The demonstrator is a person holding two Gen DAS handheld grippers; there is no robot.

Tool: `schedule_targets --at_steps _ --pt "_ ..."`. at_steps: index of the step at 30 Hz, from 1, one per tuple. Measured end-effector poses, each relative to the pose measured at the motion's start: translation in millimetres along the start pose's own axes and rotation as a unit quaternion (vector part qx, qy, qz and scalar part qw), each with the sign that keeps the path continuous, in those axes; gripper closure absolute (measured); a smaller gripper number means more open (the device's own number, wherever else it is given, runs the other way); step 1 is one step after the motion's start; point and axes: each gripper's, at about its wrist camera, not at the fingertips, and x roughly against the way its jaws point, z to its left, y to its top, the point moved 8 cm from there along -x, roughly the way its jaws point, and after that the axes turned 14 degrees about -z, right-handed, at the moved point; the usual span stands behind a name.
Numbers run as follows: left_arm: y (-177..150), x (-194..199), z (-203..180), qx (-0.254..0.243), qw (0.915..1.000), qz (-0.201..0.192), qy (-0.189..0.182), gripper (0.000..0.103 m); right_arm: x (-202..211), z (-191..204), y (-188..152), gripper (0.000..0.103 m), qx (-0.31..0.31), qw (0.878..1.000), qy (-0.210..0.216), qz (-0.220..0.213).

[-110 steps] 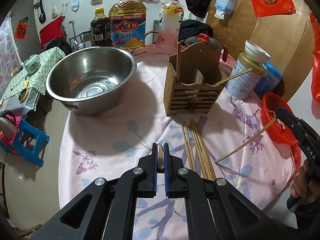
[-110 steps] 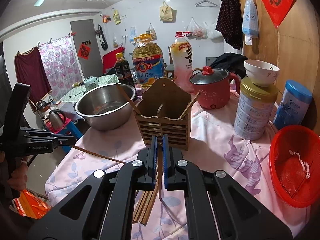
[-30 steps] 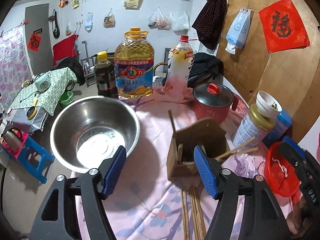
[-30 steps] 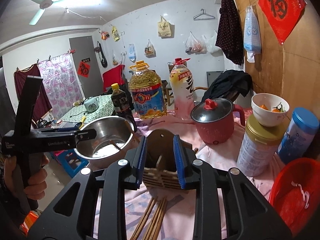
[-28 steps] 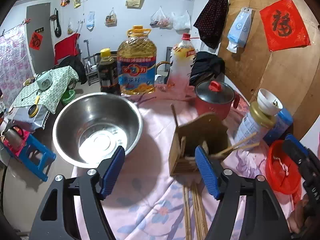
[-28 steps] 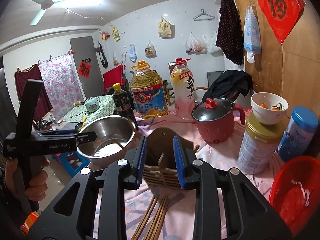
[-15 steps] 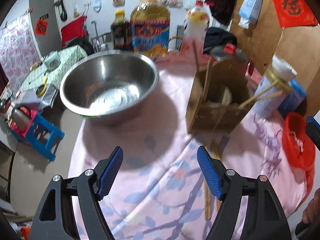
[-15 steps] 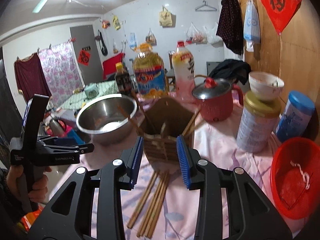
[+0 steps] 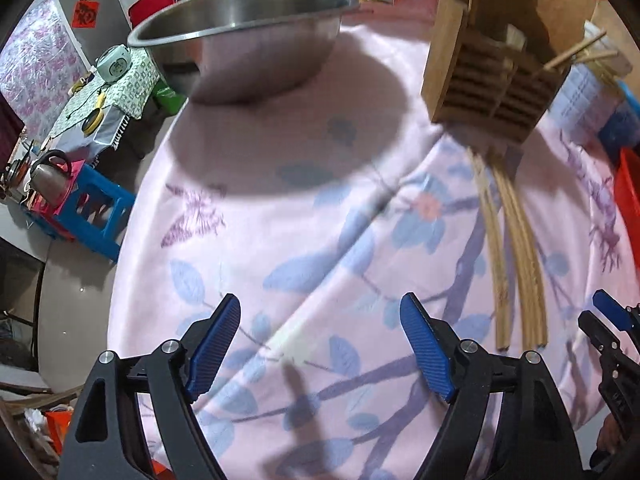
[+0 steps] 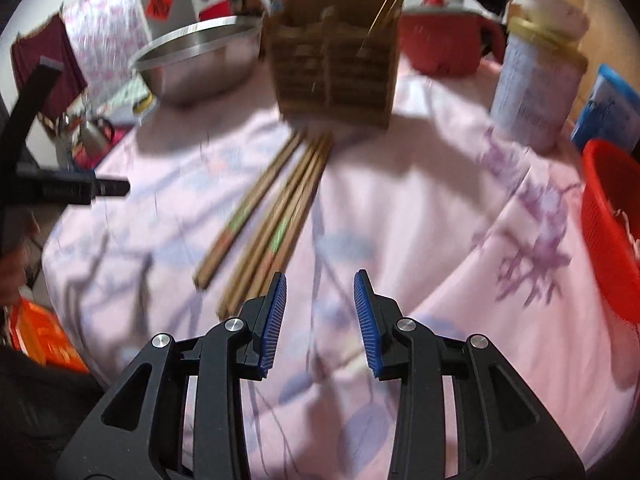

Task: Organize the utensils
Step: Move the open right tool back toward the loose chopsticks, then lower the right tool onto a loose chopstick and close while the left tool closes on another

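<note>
Several wooden chopsticks (image 9: 516, 260) lie in a loose bundle on the pink floral tablecloth (image 9: 320, 208), in front of a slatted wooden utensil holder (image 9: 488, 80) that has a few chopsticks standing in it. My left gripper (image 9: 320, 316) is wide open and empty, low over the cloth, left of the bundle. In the right wrist view my right gripper (image 10: 320, 292) is open and empty, just right of the near ends of the chopsticks (image 10: 276, 216); the holder (image 10: 336, 68) stands behind them. The right gripper also shows in the left wrist view (image 9: 612, 320).
A steel bowl (image 9: 248, 32) stands at the back left. A tall tin (image 10: 536, 68), a blue canister (image 10: 608, 108), a red pot (image 10: 440, 44) and a red basket (image 10: 612, 216) stand at the back and right. The table edge drops off at the left.
Both grippers, earlier shut on a chopstick each, released them at the holder and are open. They have since dropped down toward the cloth and the loose chopsticks, and the right one has opened wider.
</note>
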Motion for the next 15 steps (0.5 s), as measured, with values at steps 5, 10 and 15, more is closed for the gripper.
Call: schedule_targets --at_steps 5,10,15 --pt "-9 -5 -6 -0.003 0.9999 0.007 -0.010 0.022 -5 12 -13 0.066 0.013 0.999 0.023 0.021" --pt "-18 -5 -14 -0.016 0.9997 0.008 -0.018 0.022 -7 27 -23 0.066 0.028 0.998 0.044 0.038" --pt "-22 -4 -16 -0.020 0.9995 0.008 -0.022 0.022 -15 30 -28 0.067 0.043 0.998 0.031 0.038"
